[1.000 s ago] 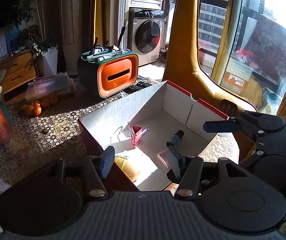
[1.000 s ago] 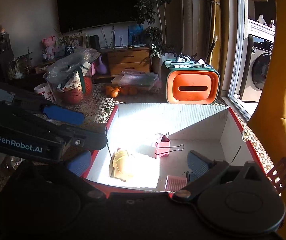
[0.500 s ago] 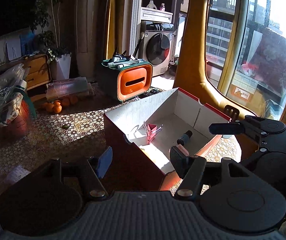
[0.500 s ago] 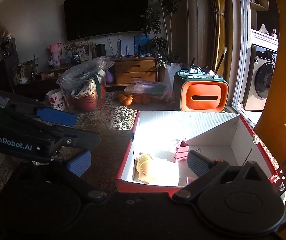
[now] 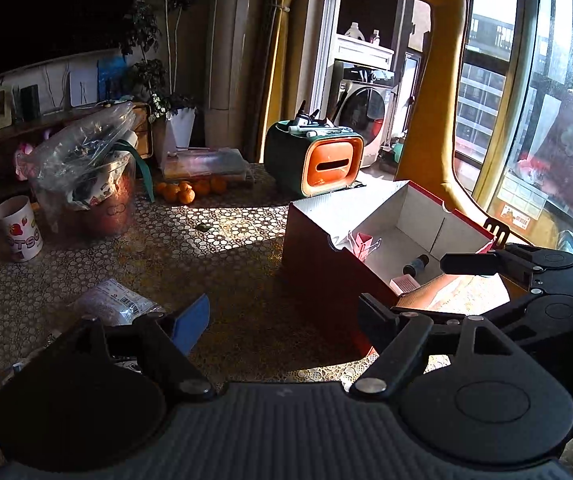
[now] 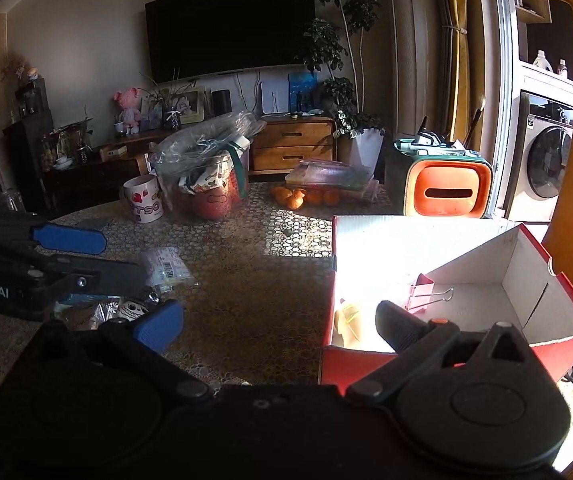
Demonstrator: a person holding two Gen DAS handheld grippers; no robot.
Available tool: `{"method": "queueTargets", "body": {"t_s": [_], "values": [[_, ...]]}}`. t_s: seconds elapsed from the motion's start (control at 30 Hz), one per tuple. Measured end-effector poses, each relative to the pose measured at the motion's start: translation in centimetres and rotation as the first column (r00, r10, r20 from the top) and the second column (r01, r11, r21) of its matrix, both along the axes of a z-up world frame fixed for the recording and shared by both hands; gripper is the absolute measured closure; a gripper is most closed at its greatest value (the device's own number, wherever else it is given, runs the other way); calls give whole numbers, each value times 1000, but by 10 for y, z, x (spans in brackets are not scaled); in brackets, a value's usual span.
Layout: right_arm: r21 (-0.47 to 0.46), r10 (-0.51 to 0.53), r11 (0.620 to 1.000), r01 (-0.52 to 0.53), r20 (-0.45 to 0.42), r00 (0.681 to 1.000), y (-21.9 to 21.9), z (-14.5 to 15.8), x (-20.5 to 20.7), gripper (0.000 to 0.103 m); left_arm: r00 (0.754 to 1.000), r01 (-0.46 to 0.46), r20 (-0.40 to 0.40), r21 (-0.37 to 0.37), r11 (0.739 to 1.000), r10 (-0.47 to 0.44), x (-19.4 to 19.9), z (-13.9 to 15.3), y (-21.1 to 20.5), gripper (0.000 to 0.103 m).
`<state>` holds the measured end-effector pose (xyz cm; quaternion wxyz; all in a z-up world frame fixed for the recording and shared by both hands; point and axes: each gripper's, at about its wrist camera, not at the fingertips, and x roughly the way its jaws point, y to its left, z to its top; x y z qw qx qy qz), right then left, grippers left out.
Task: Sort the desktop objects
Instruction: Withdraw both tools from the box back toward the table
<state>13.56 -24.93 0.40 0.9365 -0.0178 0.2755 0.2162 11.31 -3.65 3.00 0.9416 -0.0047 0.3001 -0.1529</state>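
Hard sunlight is admitted through the tall glass window (image 5: 526,120); the white-lined red cardboard box (image 6: 486,248) is overexposed, edges are fisheye-bent.

Both grippers are black plastic with round pivot discs and silver screws; left gripper (image 5: 284,316) has blue pads; white "Robot.AI" lettering marks its side.

My red box (image 6: 438,354) sits open on the table, white inside. In it lie a pink clip (image 6: 422,294), a yellow thing (image 6: 348,320), a small dark bottle (image 5: 415,266) and a flat pink piece (image 5: 403,283).
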Motion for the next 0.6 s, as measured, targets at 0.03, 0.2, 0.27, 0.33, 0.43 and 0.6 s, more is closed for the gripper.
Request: {"method": "queueTargets", "body": {"t_s": [0.03,0.2,0.27,0.33,0.43,0.6], "values": [[0,7,1000,-7,-8,1000,4,-1,0,0,1000,-11,1,-2,1000,11,-2,-1,5,21],[-12,17,1000,-18,-31,999,25,-4,-5,0,996,-84,5,-11,996,84,-11,-8,34,15],[-8,23,1000,-23,-31,999,33,-5,-8,0,994,-111,6,-13,994,112,-14,-12,46,15],[-21,22,1000,-23,-25,999,42,-9,-11,0,991,-136,9,-11,991,136,-16,-16,56,15],[-8,20,1000,-20,-24,1000,54,-14,-16,0,986,-169,8,-11,986,169,-19,-20,71,15],[1,40,999,-40,-28,999,83,-23,-23,0,978,-208,-11,-23,978,208,-21,-31,96,15]]}}
